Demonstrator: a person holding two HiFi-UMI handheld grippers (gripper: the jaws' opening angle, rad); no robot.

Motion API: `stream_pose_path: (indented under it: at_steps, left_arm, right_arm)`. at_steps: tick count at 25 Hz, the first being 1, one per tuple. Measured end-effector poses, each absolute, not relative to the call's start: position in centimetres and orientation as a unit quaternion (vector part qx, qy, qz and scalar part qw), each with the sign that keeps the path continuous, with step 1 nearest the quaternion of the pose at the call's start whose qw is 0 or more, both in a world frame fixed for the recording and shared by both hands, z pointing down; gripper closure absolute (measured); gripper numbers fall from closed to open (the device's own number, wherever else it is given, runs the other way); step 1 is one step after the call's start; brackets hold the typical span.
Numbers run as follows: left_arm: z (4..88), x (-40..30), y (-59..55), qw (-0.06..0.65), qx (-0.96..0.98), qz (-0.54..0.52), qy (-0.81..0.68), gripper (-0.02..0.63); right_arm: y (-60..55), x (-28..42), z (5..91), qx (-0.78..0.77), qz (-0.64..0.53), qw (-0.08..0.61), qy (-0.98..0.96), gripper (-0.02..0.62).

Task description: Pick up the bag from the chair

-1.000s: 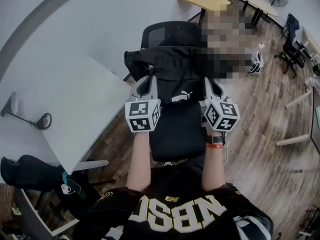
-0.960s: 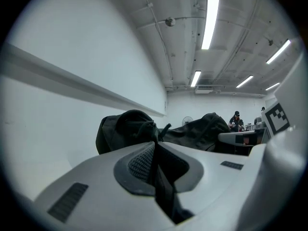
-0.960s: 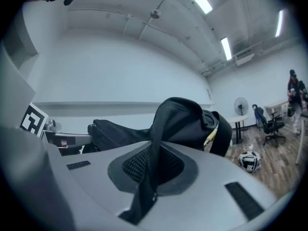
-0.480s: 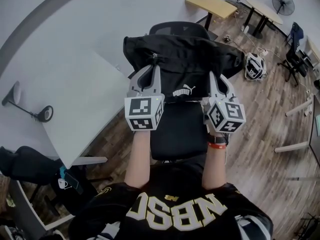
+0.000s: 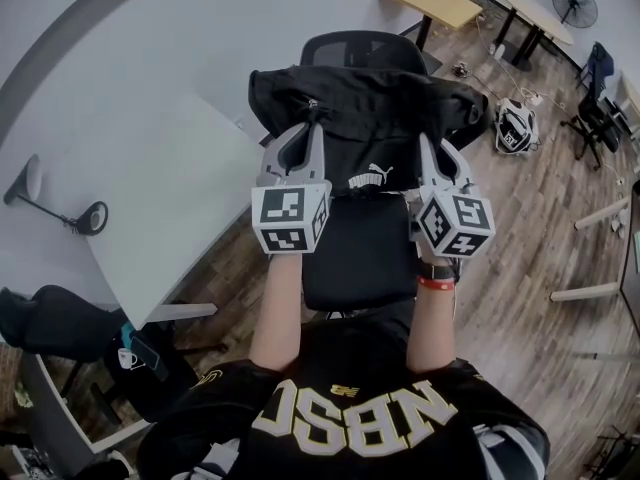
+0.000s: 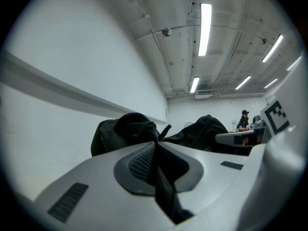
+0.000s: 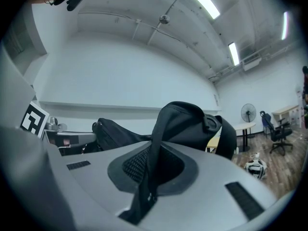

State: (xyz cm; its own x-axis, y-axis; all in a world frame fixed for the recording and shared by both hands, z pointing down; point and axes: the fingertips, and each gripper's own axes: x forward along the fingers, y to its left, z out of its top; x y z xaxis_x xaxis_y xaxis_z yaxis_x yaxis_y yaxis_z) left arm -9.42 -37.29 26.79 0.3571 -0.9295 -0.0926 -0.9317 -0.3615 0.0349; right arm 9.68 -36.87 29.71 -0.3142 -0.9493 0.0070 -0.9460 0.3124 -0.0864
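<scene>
A black bag (image 5: pixel 362 118) with a white logo hangs in front of the black office chair's backrest (image 5: pixel 352 48), above its seat (image 5: pixel 362 258). My left gripper (image 5: pixel 311 120) is shut on a black strap at the bag's left top. My right gripper (image 5: pixel 427 146) is shut on a strap at its right side. In the left gripper view, the strap runs between the shut jaws of the left gripper (image 6: pixel 156 147), with the bag (image 6: pixel 126 131) bulging beyond. In the right gripper view, a wide strap passes through the right gripper (image 7: pixel 152 154) up to the bag (image 7: pixel 188 121).
A white desk (image 5: pixel 150 198) stands close on the left of the chair. A floor lamp base (image 5: pixel 88 218) and a dark bundle (image 5: pixel 50 326) lie further left. A black-and-white ball (image 5: pixel 516 128), a wooden table (image 5: pixel 432 0) and a fan (image 5: pixel 576 2) are on the wooden floor to the right.
Both grippers have kept their hold. The bag has come up a little against the chair's backrest, and the head view has shifted slightly.
</scene>
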Motion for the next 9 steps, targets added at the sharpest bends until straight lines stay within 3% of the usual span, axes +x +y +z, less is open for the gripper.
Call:
stream_pose_path:
  at_steps: [9]
  left_arm:
    - [27.56,-9.6,-37.88,0.0,-0.826,0.048,0.561,0.577]
  right_arm:
    - [-37.4,9.36,30.04,-0.589,-0.036,0.005,0.807,0.568]
